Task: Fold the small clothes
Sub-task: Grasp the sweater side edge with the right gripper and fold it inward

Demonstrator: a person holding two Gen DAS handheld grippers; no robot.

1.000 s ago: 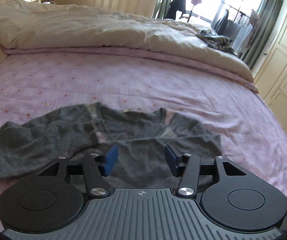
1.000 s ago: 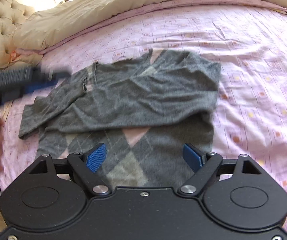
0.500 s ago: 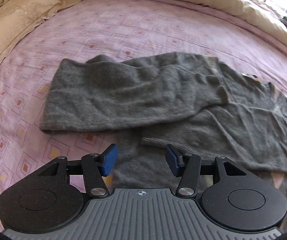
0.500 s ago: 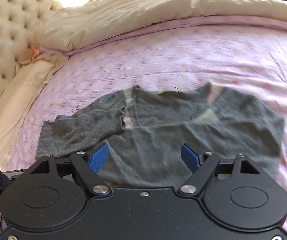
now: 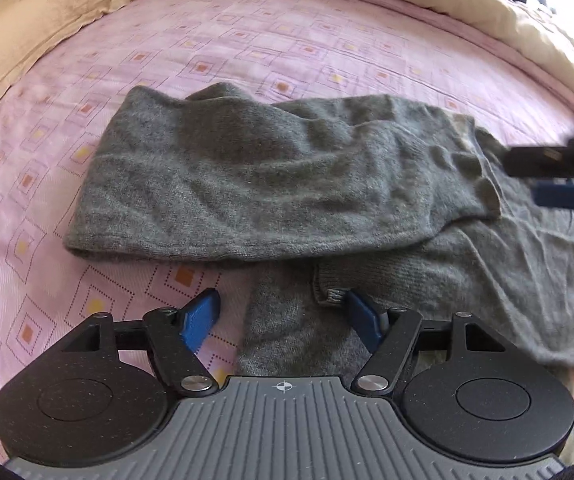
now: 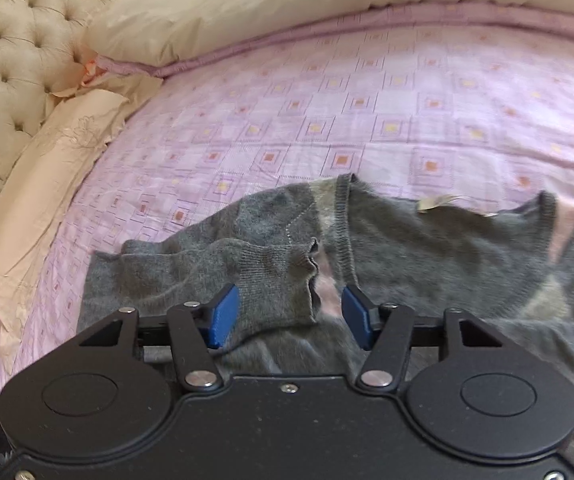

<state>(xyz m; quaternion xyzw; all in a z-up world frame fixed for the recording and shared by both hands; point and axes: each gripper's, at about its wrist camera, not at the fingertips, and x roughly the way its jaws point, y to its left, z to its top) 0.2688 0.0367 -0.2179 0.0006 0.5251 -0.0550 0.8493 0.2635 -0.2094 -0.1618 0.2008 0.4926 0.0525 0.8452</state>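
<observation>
A small grey knit sweater lies flat on the pink patterned bedsheet, one sleeve folded across its body. My left gripper is open low over the sweater's near edge, with a ribbed cuff between its blue fingers. In the right wrist view the sweater shows its V-neck and pale argyle patches. My right gripper is open, and the folded sleeve's ribbed cuff sits between its fingers. The right gripper also appears at the right edge of the left wrist view.
A beige duvet is bunched along the far side of the bed. A cream pillow lies against the tufted headboard on the left. Pink sheet stretches bare beyond the sweater.
Both grippers have swung toward the sweater's left sleeve and dropped closer to it. The right gripper's fingers have narrowed around the cuff. The sweater itself has not shifted.
</observation>
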